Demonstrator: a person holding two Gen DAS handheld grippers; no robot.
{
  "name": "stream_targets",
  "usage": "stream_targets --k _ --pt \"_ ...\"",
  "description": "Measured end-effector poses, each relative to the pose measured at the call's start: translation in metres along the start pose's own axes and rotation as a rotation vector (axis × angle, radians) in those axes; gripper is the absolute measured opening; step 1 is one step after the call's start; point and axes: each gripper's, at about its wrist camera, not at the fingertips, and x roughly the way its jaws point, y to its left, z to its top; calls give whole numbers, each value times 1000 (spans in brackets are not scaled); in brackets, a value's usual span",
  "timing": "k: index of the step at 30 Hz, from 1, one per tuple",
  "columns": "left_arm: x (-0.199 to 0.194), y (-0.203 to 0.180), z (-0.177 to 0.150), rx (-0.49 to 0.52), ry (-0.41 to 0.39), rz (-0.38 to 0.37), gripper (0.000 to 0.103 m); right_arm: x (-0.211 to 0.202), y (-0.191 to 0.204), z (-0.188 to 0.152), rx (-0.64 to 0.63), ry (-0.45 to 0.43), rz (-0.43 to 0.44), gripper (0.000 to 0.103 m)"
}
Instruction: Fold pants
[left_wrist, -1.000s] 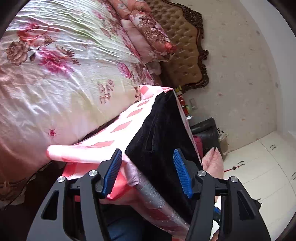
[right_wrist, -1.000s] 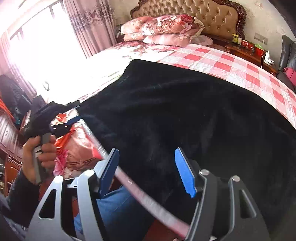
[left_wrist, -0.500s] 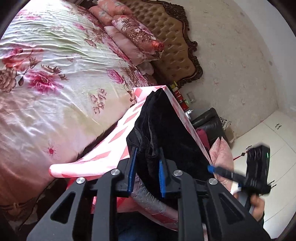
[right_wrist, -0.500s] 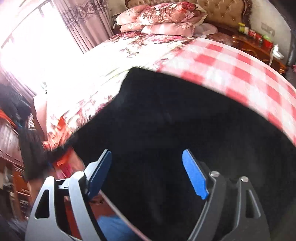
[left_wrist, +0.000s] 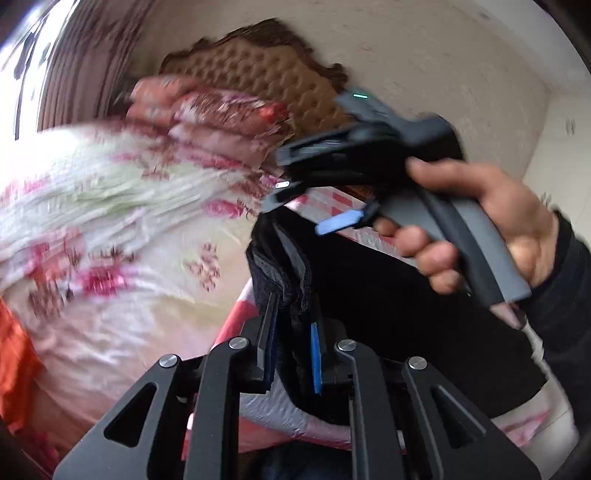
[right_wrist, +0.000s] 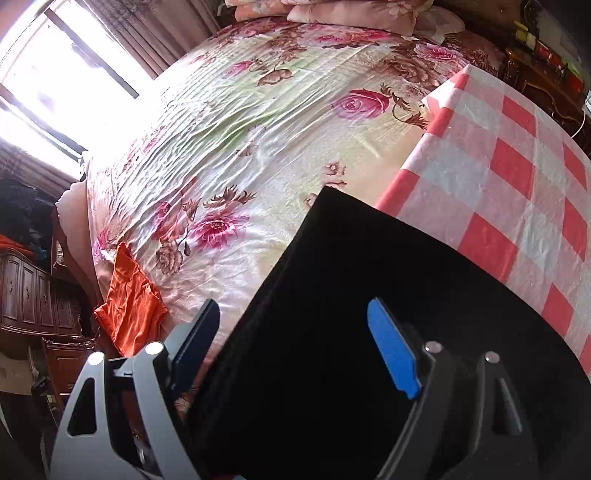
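Pants (right_wrist: 369, 332), black, spread on checked cloth (right_wrist: 517, 158) over floral bed (right_wrist: 240, 129). Left gripper (left_wrist: 291, 332) pinching bunched edge; right gripper (right_wrist: 295, 347) spread wide above fabric. Folding apparently just begun, no finished crease visible.

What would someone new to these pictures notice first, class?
Black pants fill the lower part of the right wrist view, lying over a red checked cloth beside the floral bedspread. In the left wrist view, the left gripper pinches a bunched edge of them, and the right hand looms close.
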Motion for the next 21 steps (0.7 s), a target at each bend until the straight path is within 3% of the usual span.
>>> stream_targets --k 5,14,15,16,17,19,21 --pt "9 -57 -2 198 -18 27 11 -5 7 1 -37 12 -37 88" --pt "9 -117 -19 394 -45 15 11 1 -11 -8 -150 106 -170 88" --pt "9 -123 -21 413 -48 14 11 1 -16 -10 -156 107 -172 81" --pt "9 -129 -22 432 -50 13 11 1 -21 -12 -159 104 -163 66" --pt "8 -137 -25 454 -53 12 10 -1 -30 -16 -154 104 -139 37" --pt "9 -147 -26 467 -48 9 10 -11 -51 -23 -109 86 -71 22" --pt "9 -158 -30 491 -50 3 10 -29 -73 -29 -52 32 -16 21"
